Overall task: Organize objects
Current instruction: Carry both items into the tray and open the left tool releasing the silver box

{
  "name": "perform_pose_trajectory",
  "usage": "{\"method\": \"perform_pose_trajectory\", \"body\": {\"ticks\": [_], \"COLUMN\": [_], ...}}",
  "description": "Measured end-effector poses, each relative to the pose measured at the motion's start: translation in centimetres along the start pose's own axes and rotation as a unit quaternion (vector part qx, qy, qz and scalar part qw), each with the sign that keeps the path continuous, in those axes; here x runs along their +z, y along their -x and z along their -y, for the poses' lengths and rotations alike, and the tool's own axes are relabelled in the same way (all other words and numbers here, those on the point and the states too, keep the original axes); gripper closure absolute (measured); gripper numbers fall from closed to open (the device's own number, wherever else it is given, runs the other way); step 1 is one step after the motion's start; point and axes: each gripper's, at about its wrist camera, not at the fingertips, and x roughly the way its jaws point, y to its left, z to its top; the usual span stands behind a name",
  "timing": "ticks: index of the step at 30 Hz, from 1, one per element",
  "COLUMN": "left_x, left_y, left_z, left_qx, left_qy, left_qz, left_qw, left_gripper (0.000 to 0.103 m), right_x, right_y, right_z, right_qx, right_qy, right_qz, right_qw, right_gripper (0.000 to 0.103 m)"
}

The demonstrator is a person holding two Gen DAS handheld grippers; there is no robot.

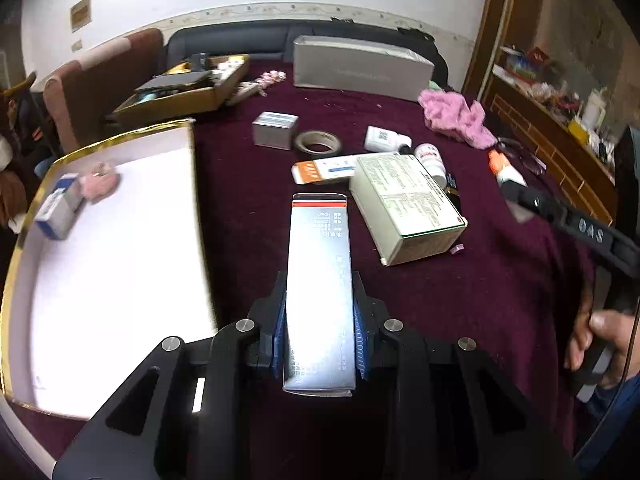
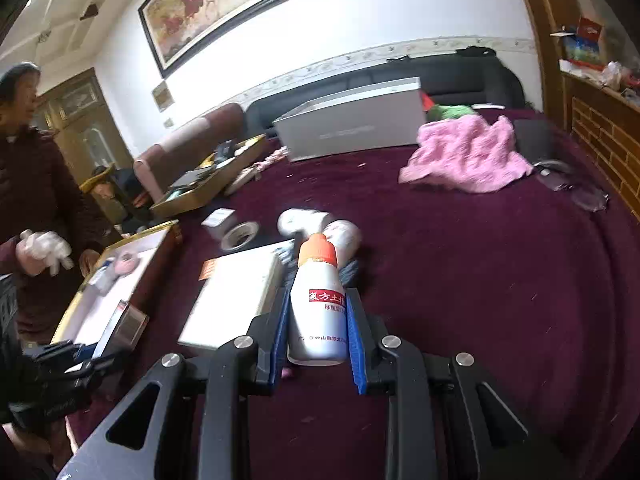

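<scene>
- Two grippers loaded at once: left gripper (image 1: 320, 334) has its jaws clamped on a long silver box (image 1: 320, 280), right gripper (image 2: 316, 336) has its jaws clamped on a white bottle w/ orange cap (image 2: 318, 304).
- Silver box gripped near its rear end, flat sides against the blue pads (image 1: 279, 332), most of its length sticking fwd; held off the maroon surface (image 1: 460, 300), just right of the white tray w/ gold rim (image 1: 16, 240). Prob. grasped that way so the free end goes into the tray first.
- Tray already holds a small blue-white box (image 1: 60, 208) and a pink fluffy item (image 1: 100, 182) in its far corner; looks like the collecting spot.
- Bottle pinched across the body, cap pointing away; in the left wrist view it hangs above the surface's right side, well apart from the tray.
- Not yet sorted, on the surface: big white-green box (image 1: 408, 204), tape roll (image 1: 318, 142), small grey box (image 1: 276, 130), orange-white flat pack (image 1: 320, 170), two small white bottles (image 1: 386, 139).
- Pink cloth (image 2: 464, 156) and grey carton (image 2: 352, 124) at the far side.
- Judgement: left drops first, tray is beside it; right must cross over the clutter.
</scene>
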Motion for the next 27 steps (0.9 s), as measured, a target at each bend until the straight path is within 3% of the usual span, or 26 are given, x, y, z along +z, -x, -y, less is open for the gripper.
{"method": "perform_pose_trajectory", "body": {"ticks": [6, 11, 16, 22, 24, 27], "left_x": [-1.0, -1.7, -1.6, 1.5, 2.7, 4.2], "left_y": [2.9, 3.8, 3.6, 2.9, 2.3, 0.7], "left_z": [-3.8, -8.7, -13.6, -16.0, -16.1, -16.6], "left_qx": [0.004, 0.015, 0.042, 0.070, 0.079, 0.082], "left_qy": [0.026, 0.067, 0.104, 0.119, 0.117, 0.123], "left_qz": [0.022, 0.034, 0.027, 0.010, -0.004, -0.032], "left_qw": [0.9994, 0.9971, 0.9933, 0.9904, 0.9900, 0.9885], "left_gripper": [0.077, 0.077, 0.077, 0.077, 0.076, 0.076], "right_x": [0.1, 0.5, 0.6, 2.9, 3.8, 5.0], "right_y": [2.2, 1.7, -2.5, -9.4, -10.4, -11.5], "right_z": [-5.0, -9.8, -14.8, -19.9, -21.1, -21.4], "right_qx": [0.039, 0.074, 0.131, 0.206, 0.225, 0.229], "right_qy": [0.026, 0.054, 0.070, 0.097, 0.112, 0.117], "right_qz": [0.009, -0.003, -0.059, -0.138, -0.146, -0.143], "right_qw": [0.999, 0.996, 0.987, 0.964, 0.957, 0.956], "right_gripper": [0.077, 0.077, 0.077, 0.078, 0.078, 0.078]}}
